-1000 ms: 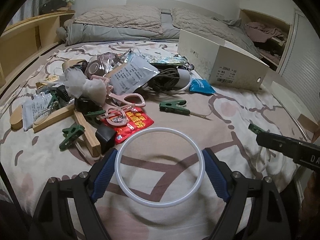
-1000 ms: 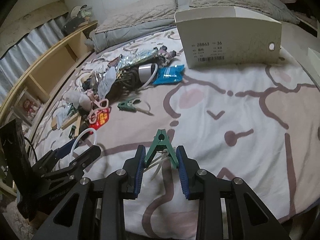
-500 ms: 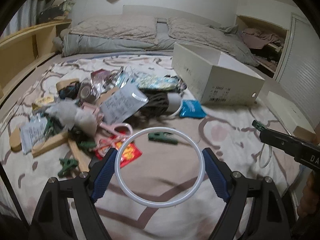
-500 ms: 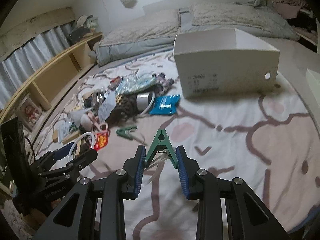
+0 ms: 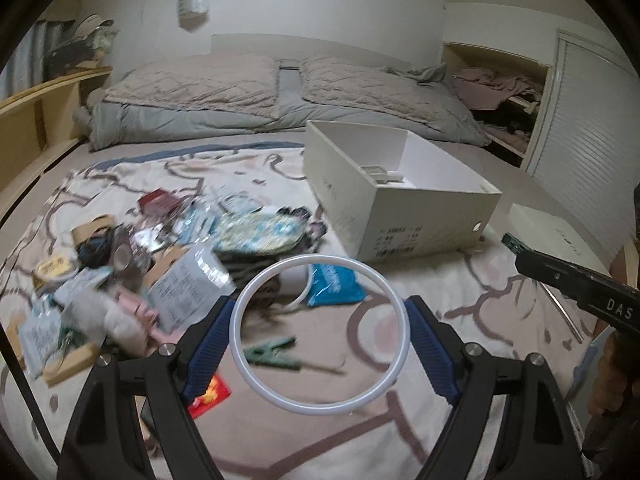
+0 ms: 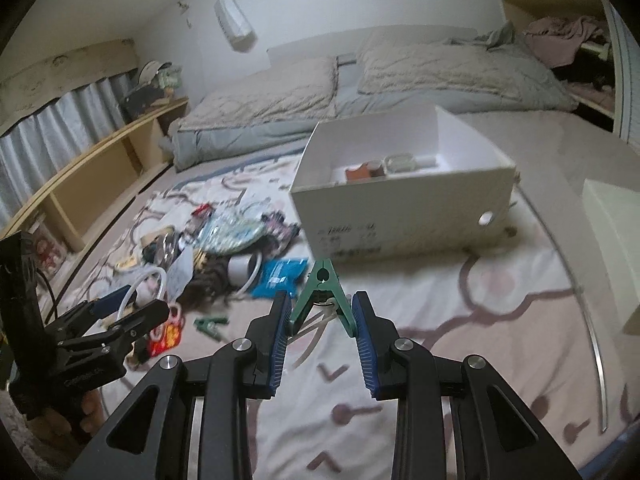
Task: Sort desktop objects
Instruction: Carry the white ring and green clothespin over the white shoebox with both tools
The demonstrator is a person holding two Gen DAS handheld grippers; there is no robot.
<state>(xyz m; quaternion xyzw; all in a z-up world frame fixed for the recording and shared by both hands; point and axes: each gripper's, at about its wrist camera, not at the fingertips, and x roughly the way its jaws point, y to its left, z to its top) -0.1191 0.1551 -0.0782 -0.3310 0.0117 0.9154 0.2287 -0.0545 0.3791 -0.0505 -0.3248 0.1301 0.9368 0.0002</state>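
Left gripper: jaws spread wide, blue pads pressing opposite sides of a white ring, held above the patterned blanket
Right gripper: jaws drawn narrow, pinching the handles of a green clip, tip pointing forward
White box: open, on the bed ahead of both grippers, small items inside
Clutter pile: left of box; a second green clip lies loose on the blanket

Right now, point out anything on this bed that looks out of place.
A loose heap of packets, clips and scissors sprawls across the blanket left of the white box, and one green clip lies apart from it. Nothing looks spilled or broken.
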